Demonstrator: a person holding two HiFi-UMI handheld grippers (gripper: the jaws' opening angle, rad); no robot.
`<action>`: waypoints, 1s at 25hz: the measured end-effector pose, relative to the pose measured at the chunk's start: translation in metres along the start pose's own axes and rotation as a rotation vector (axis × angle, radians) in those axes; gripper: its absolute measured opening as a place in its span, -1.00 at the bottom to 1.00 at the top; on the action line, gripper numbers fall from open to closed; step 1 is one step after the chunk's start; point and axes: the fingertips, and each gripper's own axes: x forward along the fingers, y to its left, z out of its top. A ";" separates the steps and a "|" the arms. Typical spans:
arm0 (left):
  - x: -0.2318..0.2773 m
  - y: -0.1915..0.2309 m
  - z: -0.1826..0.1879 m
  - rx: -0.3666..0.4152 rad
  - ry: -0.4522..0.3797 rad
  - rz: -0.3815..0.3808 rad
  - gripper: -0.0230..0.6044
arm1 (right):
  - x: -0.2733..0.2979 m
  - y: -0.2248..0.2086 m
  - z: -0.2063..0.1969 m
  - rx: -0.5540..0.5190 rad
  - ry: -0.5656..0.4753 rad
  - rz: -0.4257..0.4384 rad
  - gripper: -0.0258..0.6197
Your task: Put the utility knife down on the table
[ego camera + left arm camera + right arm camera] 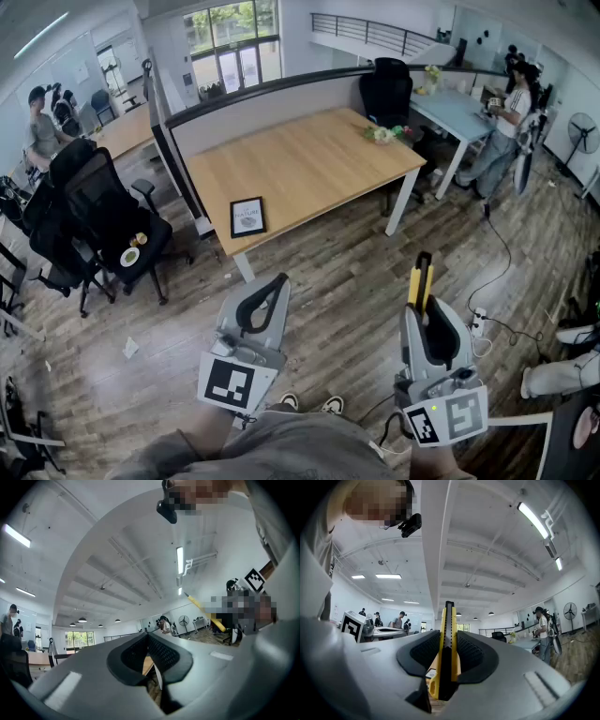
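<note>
A yellow and black utility knife (421, 275) stands between the jaws of my right gripper (425, 314), which is shut on it, at the lower right of the head view. In the right gripper view the knife (449, 616) sticks out past the right gripper (449, 638), its pads pressed on both of its sides. My left gripper (277, 281) hangs at the lower left, shut with nothing in it; its pads meet at the tip in the left gripper view (147, 637). The wooden table (309, 173) lies ahead of both grippers, across a stretch of wood floor.
On the table's near left corner lies a black picture frame (247, 217), and flowers (384, 133) rest at its far right. Black office chairs (108, 216) stand to the left, another (386, 89) behind the table. A power strip (478, 322) with its cable lies on the floor at right. People stand in the background.
</note>
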 end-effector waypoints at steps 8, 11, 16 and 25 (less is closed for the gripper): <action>0.009 -0.003 -0.002 0.004 0.018 -0.009 -0.92 | 0.003 -0.011 -0.007 0.026 0.012 -0.030 -0.54; 0.016 -0.009 -0.004 0.005 0.028 -0.017 -0.92 | 0.002 -0.019 -0.012 0.030 0.022 -0.036 -0.54; 0.030 -0.019 -0.017 -0.020 0.057 0.016 -0.92 | 0.002 -0.040 -0.026 0.037 0.039 -0.043 -0.54; 0.068 -0.055 -0.030 -0.025 0.086 0.018 -0.92 | -0.004 -0.100 -0.040 0.035 0.064 -0.064 -0.54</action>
